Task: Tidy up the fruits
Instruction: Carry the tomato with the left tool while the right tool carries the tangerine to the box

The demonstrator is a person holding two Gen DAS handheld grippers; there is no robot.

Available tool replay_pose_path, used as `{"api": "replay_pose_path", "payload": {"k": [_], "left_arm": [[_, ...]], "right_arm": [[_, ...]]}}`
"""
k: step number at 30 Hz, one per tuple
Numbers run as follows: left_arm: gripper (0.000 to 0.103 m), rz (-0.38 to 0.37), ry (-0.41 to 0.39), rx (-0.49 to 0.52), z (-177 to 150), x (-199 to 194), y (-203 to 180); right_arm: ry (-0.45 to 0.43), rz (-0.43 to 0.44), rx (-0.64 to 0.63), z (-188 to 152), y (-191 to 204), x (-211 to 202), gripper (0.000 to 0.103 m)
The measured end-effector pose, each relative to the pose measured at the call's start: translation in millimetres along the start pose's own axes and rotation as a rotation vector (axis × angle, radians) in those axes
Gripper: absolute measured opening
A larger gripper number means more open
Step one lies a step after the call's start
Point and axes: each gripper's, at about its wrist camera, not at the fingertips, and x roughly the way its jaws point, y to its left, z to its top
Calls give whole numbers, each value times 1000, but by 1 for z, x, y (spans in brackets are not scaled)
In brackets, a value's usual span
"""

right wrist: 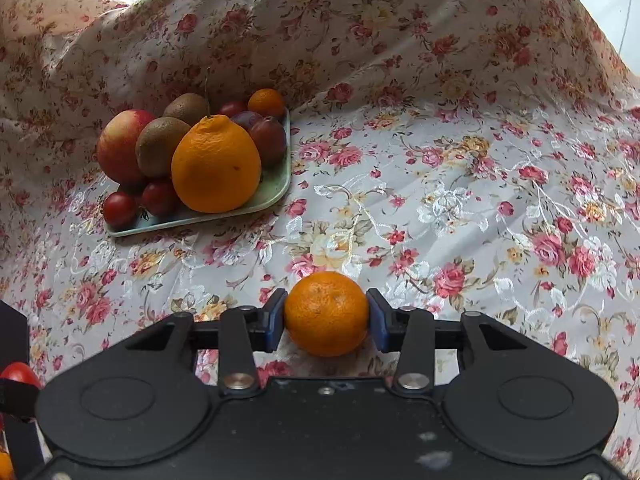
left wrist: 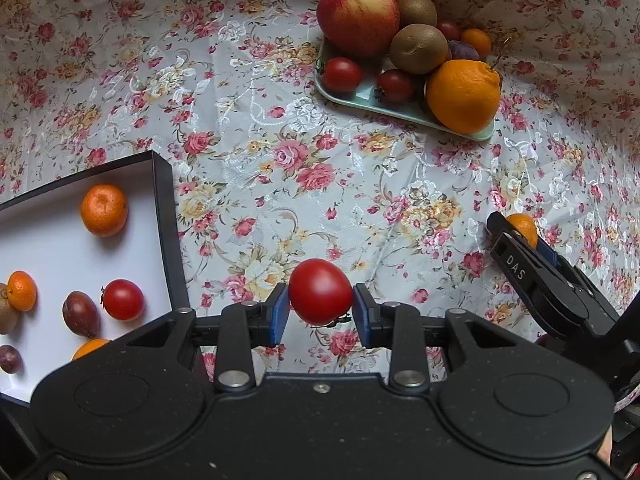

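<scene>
Left wrist view: my left gripper [left wrist: 320, 311] clamps one tomato [left wrist: 320, 297] beside the black box [left wrist: 166, 216], which holds seven small fruits. Right gripper [right wrist: 326, 318] pinches one mandarin [right wrist: 326, 314]. Green tray [right wrist: 276, 190] carries ten fruits on the floral tablecloth [right wrist: 460, 208].

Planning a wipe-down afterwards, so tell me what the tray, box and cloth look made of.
Tray: likely plastic or melamine, pale green, smooth with a soft sheen and rounded lip. Box: probably cardboard, thin straight dark walls, matte white inside. Cloth: woven fabric, floral print with shiny raised threads, creased and draped.
</scene>
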Motion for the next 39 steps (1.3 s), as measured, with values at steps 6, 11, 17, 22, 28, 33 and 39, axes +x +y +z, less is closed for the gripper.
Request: {"api": "replay_pose_path", "payload": {"k": [6, 11, 17, 22, 28, 33, 39], "left_arm": [[43, -2, -41, -26, -16, -16, 13], [43, 17, -92, -68, -27, -32, 35], [43, 15, -144, -149, -38, -54, 80], [43, 74, -184, -232, -46, -67, 123], [42, 132, -191, -318, -58, -70, 169], [42, 156, -179, -362, -65, -69, 199], [42, 196, -174, -393, -70, -68, 225]], "right_arm": [[-35, 42, 35, -10, 4, -29, 45], [-70, 112, 13, -17, 24, -60, 45], [-115, 201, -46, -31, 60, -97, 45], [-126, 279, -75, -44, 90, -120, 45], [-122, 347, -94, -57, 129, -131, 45], [-107, 389, -115, -64, 164, -129, 45], [-101, 428, -148, -72, 206, -126, 45]]}}
